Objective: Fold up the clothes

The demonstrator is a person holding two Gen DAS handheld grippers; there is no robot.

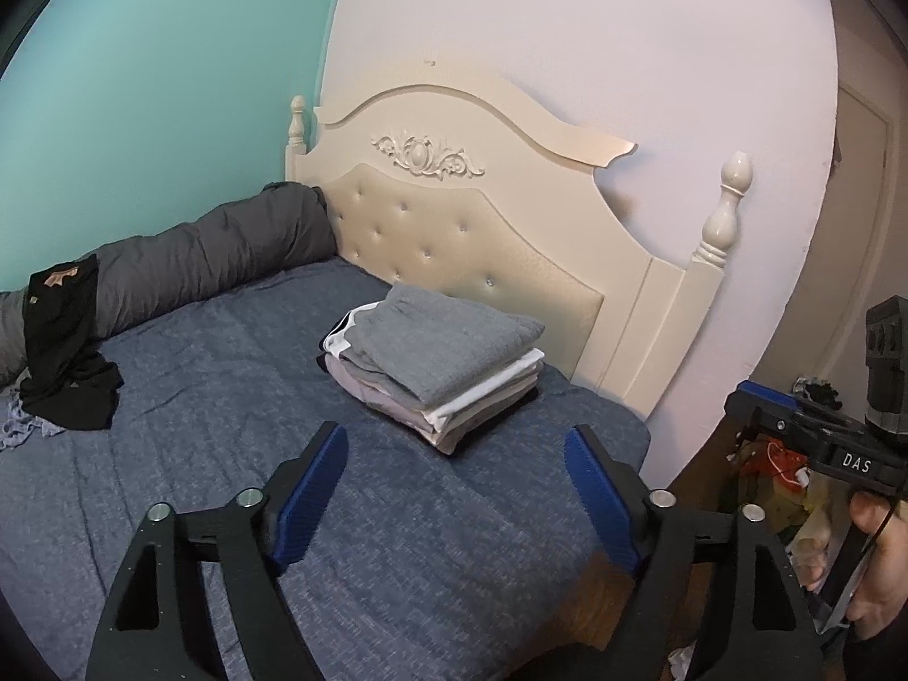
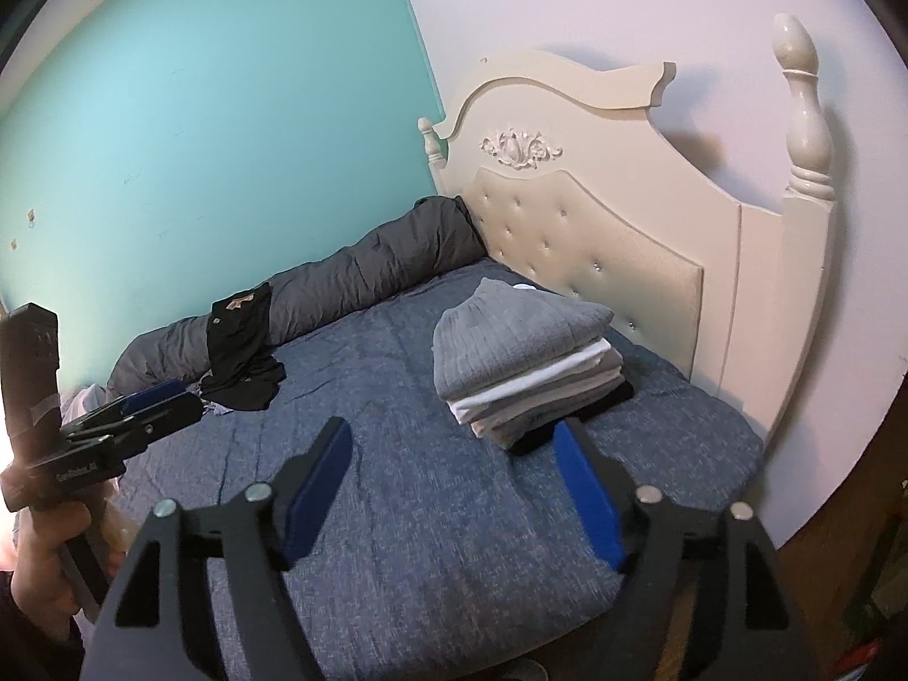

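Observation:
A stack of folded clothes, with a grey garment on top, rests on the blue bed cover near the headboard. A crumpled black garment lies unfolded at the far side, draped partly over a rolled grey duvet. My left gripper hovers just short of the stack, open, with nothing between its blue pads. My right gripper is also open and empty, close to the stack's near corner. Each gripper shows at the edge of the other's view, held by a hand.
A rolled grey duvet lies along the turquoise wall. The cream tufted headboard stands behind the stack. A pale cloth lies beside the black garment. Coloured clutter sits on the floor right of the bed.

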